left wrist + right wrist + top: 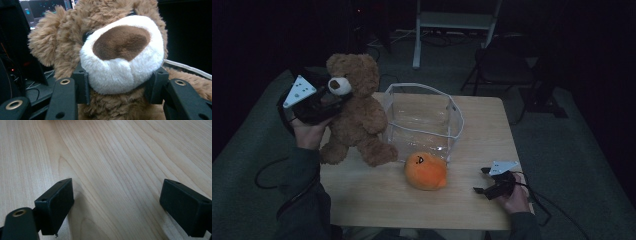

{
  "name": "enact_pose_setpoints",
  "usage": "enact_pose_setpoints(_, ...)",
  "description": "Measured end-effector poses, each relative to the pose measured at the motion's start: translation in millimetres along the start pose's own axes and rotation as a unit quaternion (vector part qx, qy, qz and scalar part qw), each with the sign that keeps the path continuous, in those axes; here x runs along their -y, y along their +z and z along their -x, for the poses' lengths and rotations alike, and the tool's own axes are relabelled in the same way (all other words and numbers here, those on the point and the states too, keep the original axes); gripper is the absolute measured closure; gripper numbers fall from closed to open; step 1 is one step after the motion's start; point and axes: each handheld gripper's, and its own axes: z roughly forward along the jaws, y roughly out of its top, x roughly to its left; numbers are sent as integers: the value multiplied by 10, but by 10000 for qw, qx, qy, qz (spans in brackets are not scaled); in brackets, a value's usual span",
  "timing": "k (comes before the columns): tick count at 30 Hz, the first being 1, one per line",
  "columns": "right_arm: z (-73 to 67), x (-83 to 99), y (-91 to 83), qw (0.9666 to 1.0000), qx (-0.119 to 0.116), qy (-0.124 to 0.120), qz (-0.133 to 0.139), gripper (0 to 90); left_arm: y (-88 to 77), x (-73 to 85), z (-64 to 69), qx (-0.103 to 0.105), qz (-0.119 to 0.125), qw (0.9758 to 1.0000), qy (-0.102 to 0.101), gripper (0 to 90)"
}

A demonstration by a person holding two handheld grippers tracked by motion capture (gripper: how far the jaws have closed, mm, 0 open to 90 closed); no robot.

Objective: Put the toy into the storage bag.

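Observation:
A brown teddy bear (354, 112) is held upright at the table's left, its feet near the wood. My left gripper (334, 95) is shut on its white muzzle (120, 62); both pads press into the plush from either side. A clear plastic bin (424, 120) with a white rim stands just right of the bear, with nothing in it. An orange round plush toy (426, 171) lies in front of the bin. My right gripper (482, 180) rests low at the table's right front, open, with bare wood (112, 177) between its pads.
The wooden table (377, 200) has free surface along its front. A dark folding chair (502, 65) and a white stand (452, 22) are on the floor behind the table. Cables trail from both grippers.

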Motion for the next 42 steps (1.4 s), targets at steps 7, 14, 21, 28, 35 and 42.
enact_pose_setpoints(7, 0, 0, 0, 10000, 0, 0, -1, 114, 43, -92, 12, 46, 34, 10000, 28, 491)
enact_pose_setpoints(14, 0, 0, 0, 10000, 0, 2, -1, 114, 74, -187, 14, 74, 93, 9999, 60, 491)
enact_pose_setpoints(21, 0, 0, 0, 10000, 0, 1, 0, 114, 117, -253, 16, 122, 144, 9998, 41, 490)
enact_pose_setpoints(28, 0, 0, 0, 10000, 1, 1, 0, 114, 166, -305, 28, 169, 164, 9997, 58, 490)
enact_pose_setpoints(35, 0, 0, 0, 10000, 0, 2, -1, 114, 249, -385, 53, 204, 223, 9995, 46, 490)
enact_pose_setpoints(42, 0, 0, 0, 10000, 1, 2, -1, 114, 321, -465, 84, 248, 235, 9994, 70, 489)
